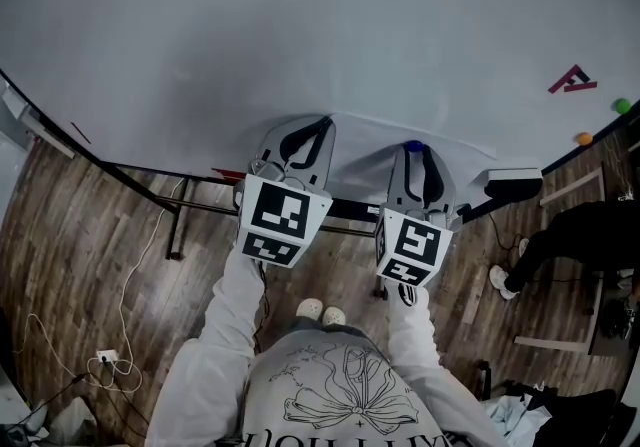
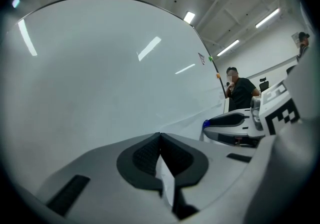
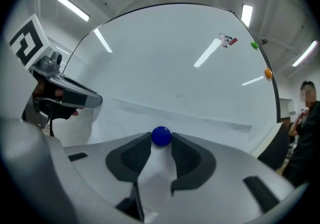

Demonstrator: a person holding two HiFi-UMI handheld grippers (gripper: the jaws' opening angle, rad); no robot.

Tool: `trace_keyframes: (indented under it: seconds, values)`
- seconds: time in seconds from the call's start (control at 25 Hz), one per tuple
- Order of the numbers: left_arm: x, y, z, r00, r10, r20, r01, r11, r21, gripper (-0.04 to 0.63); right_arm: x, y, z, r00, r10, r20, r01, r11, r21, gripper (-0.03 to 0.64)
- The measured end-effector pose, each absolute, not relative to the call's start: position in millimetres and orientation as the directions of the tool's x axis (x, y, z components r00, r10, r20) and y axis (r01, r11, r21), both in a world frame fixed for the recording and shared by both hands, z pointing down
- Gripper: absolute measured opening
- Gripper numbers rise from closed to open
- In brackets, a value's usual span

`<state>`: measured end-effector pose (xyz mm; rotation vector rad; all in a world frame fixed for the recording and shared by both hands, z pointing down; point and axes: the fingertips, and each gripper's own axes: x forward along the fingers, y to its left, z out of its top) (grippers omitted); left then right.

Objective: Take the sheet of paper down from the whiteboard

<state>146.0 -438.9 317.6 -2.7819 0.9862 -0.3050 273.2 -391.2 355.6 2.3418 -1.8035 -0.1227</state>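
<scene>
Closest to the lens sit the person's printed shirt point(image 1: 335, 400) and white sleeves point(image 1: 225, 325), with both arms out toward the whiteboard point(image 1: 300, 25). We read the sheet of paper point(image 3: 210, 125) as lying flat on the board, pinned near its top edge by one blue magnet point(image 1: 413, 146). We see no other magnet on it. On the sheet's left edge, up by the top corner as far as we can read, the left tool point(image 2: 160, 135) is clamped fully together, with a strip of paper showing between its pads. Over at the pin, the right tool point(image 3: 161, 134) has its jaws spread wide yet nipping the blue magnet at the very tips. Step in hand, we judge: free the magnet while the left side secures the sheet. We'd pull the magnet straight off the board, not drag it, since sliding could crease the paper under it. A tip grip on a round knob looks shallow and could pop off, so squeeze firmly or seat it deeper first. Left clamp should hold without tugging until the magnet is off, or the pinned spot may tear. Once free, the sheet will likely flop from that one corner, so draw it away slowly. Red letter magnet point(image 1: 572, 81), green magnet point(image 1: 622, 105) and orange magnet point(image 1: 584, 138) sit well apart from the sheet and are no concern.
</scene>
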Motion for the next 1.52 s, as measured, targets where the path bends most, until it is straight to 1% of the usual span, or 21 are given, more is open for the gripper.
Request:
trace_keyframes:
  seconds: [0.4, 0.88, 1.12, 1.52]
  values:
    - [144.0, -441.0, 320.5, 0.757, -0.637, 0.145, -0.617, -0.77, -0.159, 0.005, 278.5, -388.7, 350.3, 0.256, -0.966, 0.032, -0.95, -0.246, 0.195, 0.117]
    - [114.0, -446.1, 316.2, 0.71, -0.69, 0.14, -0.67, -0.723, -0.167, 0.005, 305.7, -369.9, 321.3, 0.299, -0.954, -0.036, -0.94, -0.301, 0.162, 0.117]
    - [94.4, -446.1, 316.6, 0.676, -0.723, 0.143, -0.702, -0.691, -0.175, 0.005, 319.0, -368.9, 318.0, 0.309, -0.95, -0.034, -0.938, -0.311, 0.153, 0.118]
    - [72.5, -441.0, 317.9, 0.636, -0.759, 0.137, -0.746, -0.651, -0.141, 0.005, 319.1, -369.8, 317.8, 0.284, -0.958, -0.032, -0.95, -0.286, 0.126, 0.123]
